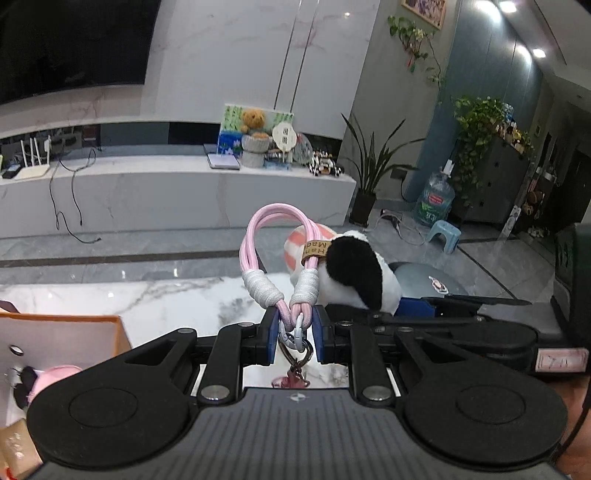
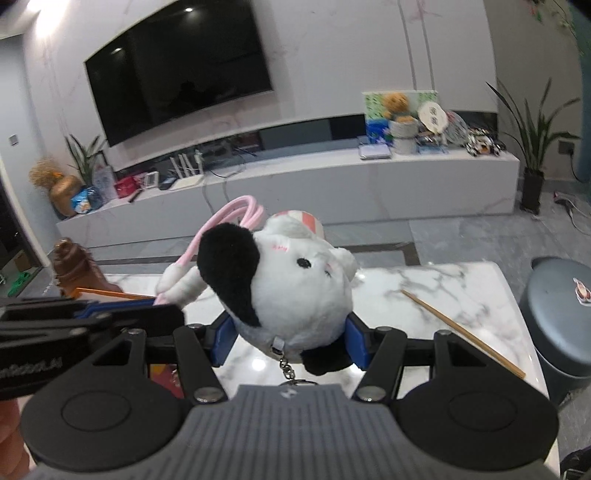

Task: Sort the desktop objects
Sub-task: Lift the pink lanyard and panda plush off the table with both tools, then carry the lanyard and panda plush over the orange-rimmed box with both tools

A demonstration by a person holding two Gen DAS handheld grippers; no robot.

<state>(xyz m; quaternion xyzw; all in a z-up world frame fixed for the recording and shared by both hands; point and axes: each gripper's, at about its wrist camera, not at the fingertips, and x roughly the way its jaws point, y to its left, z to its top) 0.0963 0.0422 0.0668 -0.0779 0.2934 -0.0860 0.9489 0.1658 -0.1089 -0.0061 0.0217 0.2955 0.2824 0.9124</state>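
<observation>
Left gripper (image 1: 294, 325) clamps the pink strap (image 1: 275, 236); right gripper (image 2: 291, 339) clamps the plush (image 2: 291, 280) above the table (image 2: 461, 288).

We record indoor artificial light. In the left wrist view, ceiling spotlights (image 1: 508, 6) burn out at upper right, and their glare streaks the glossy floor (image 1: 122, 271). In the right wrist view, the television (image 2: 177, 70) mirrors two lamp spots, and the marble tabletop (image 2: 443, 295) shows a soft sheen. Fisheye bending curves the TV console (image 2: 332, 184); corners darken. The right view's background looks slightly smeared. The plush toy (image 2: 295, 280) stays fairly sharp.
</observation>
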